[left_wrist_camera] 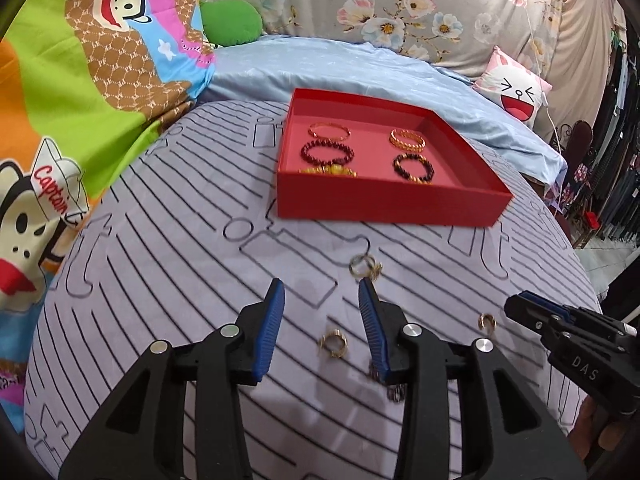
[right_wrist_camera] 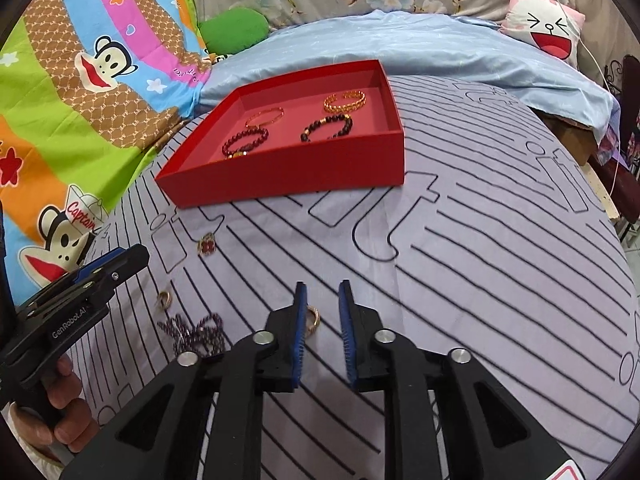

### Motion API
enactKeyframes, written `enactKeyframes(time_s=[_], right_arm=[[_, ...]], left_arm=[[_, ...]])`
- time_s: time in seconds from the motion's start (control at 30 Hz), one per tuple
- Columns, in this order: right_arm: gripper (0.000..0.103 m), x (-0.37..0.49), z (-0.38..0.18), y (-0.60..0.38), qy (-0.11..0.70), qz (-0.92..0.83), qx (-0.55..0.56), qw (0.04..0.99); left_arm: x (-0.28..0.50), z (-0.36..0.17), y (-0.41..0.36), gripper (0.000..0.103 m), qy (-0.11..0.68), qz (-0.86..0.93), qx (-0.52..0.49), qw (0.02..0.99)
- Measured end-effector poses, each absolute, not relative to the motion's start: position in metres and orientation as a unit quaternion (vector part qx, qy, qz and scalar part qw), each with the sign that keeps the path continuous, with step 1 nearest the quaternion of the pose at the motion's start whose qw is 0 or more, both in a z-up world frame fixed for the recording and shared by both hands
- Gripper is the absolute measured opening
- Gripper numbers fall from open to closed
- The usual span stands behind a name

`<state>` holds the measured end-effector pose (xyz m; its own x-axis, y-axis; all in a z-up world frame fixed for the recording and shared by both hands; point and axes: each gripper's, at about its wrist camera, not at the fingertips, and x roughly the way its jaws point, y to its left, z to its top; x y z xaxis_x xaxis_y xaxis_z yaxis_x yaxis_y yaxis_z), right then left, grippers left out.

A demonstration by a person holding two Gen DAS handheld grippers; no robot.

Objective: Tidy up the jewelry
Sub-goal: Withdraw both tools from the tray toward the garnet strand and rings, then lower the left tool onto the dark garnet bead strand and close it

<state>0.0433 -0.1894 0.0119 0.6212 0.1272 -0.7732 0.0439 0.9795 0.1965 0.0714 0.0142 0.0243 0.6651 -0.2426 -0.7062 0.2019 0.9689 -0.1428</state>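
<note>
A red box (left_wrist_camera: 384, 204) stands on the striped bedspread with several bracelets inside: gold bangles (left_wrist_camera: 407, 139) and dark bead bracelets (left_wrist_camera: 327, 152). My left gripper (left_wrist_camera: 320, 284) is open above a gold ring (left_wrist_camera: 334, 344) lying on the spread between its fingers. A ring cluster (left_wrist_camera: 365, 266) lies just past its right fingertip. My right gripper (right_wrist_camera: 322, 286) is open, and a gold ring (right_wrist_camera: 314, 318) lies in the gap close to its left pad (right_wrist_camera: 301, 320), not clamped. A purple bead strand (right_wrist_camera: 200, 334) lies left of it.
A red-stone ring (right_wrist_camera: 207, 245) and another gold ring (right_wrist_camera: 165, 299) lie on the spread between the box (right_wrist_camera: 280, 176) and the left gripper (right_wrist_camera: 136, 256). Cartoon blanket (left_wrist_camera: 60, 120) at left, blue sheet (left_wrist_camera: 360, 68) and pillow (left_wrist_camera: 516, 88) behind. The bed edge drops off at right.
</note>
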Motion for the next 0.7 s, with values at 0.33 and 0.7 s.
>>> enactKeyframes(time_s=[0.33, 0.7], right_arm=[[0.022, 0.027, 0.007, -0.189, 0.437, 0.020, 0.099, 0.894], [0.022, 0.022, 0.010, -0.197, 0.431, 0.014, 0.110, 0.896]], left_arm=[[0.040, 0.013, 0.002, 0.044, 0.404, -0.148, -0.019, 0.902], [0.033, 0.008, -0.015, 0.054, 0.418, -0.160, -0.025, 0.894]])
